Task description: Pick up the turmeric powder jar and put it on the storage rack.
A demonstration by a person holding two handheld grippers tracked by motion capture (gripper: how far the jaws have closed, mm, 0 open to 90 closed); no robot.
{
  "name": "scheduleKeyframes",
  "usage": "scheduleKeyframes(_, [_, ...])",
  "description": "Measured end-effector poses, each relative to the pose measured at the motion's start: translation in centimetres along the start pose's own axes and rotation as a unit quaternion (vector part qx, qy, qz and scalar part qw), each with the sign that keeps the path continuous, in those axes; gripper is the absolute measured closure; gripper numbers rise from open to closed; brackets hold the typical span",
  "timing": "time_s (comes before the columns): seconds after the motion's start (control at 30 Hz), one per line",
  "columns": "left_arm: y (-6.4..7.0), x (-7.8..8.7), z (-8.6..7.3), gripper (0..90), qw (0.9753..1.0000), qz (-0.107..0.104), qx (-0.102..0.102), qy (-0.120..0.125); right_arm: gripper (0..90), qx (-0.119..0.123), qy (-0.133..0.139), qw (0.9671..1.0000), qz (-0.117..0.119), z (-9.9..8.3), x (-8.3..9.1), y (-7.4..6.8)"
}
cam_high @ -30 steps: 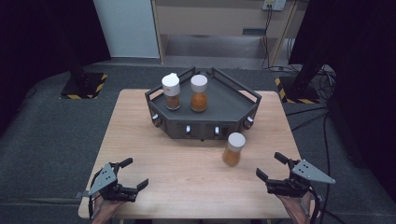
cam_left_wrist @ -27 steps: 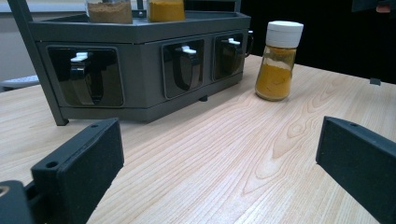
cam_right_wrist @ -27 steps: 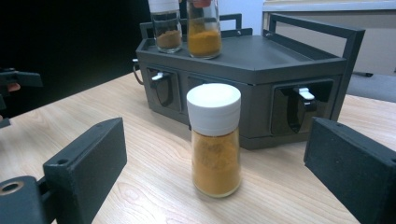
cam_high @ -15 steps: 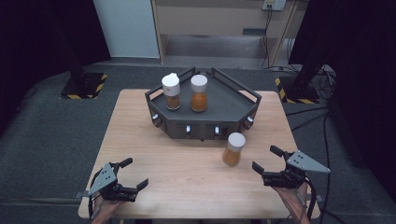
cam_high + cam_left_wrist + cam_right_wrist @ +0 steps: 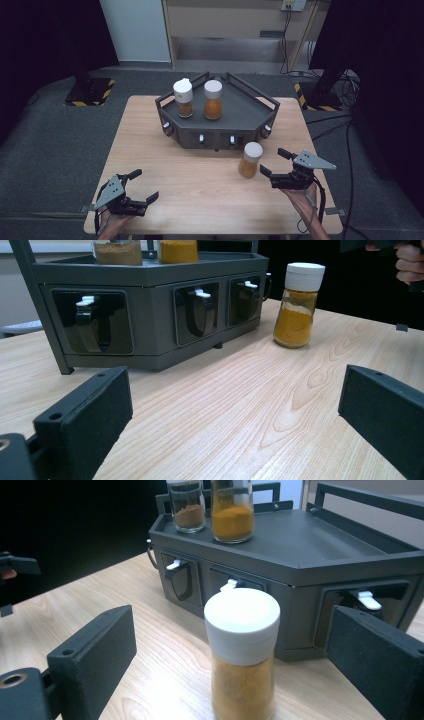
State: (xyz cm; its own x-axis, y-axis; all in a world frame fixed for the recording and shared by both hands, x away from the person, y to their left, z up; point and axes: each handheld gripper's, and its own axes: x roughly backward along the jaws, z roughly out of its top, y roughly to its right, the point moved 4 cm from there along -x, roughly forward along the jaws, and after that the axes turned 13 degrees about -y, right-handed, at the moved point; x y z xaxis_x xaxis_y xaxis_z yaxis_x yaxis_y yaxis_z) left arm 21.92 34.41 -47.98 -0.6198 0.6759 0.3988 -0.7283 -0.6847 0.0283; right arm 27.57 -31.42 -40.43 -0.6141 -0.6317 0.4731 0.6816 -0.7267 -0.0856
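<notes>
A loose spice jar (image 5: 249, 160) with a white cap and orange powder stands on the wooden table (image 5: 200, 200), just in front of the dark grey rack (image 5: 240, 107). My right gripper (image 5: 272, 162) is open, its jaws pointing at this jar from the right and a little short of it. In the right gripper view the jar (image 5: 242, 650) looms close between the spread jaws of the right gripper (image 5: 235, 647). My left gripper (image 5: 145, 185) rests open near the front left corner with nothing in it. From the left gripper (image 5: 235, 410) the jar (image 5: 297, 305) stands far off.
On the rack stand a brown-spice jar (image 5: 183, 98) and an orange-spice jar (image 5: 213, 100). Its front face (image 5: 150, 315) has small recessed levers with white tips. Black stands with striped bases (image 5: 90, 92) sit on the floor behind the table.
My right gripper has moved left and forward, closing in on the loose jar. The left gripper and all jars have stayed put.
</notes>
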Motion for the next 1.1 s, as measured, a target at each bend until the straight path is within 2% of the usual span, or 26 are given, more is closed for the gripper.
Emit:
scheduleKeyframes(0.67, [0.0,0.0,0.0,0.0,1.0,0.0,0.001,0.0,7.5,-0.009,-0.033,0.9994,0.003,1.1,-5.4,0.9])
scheduleKeyframes(1.1, [0.0,0.1,0.0,0.0,1.0,0.003,0.002,0.0,17.7,-0.004,-0.051,0.9987,-0.005,0.7,-8.1,1.0])
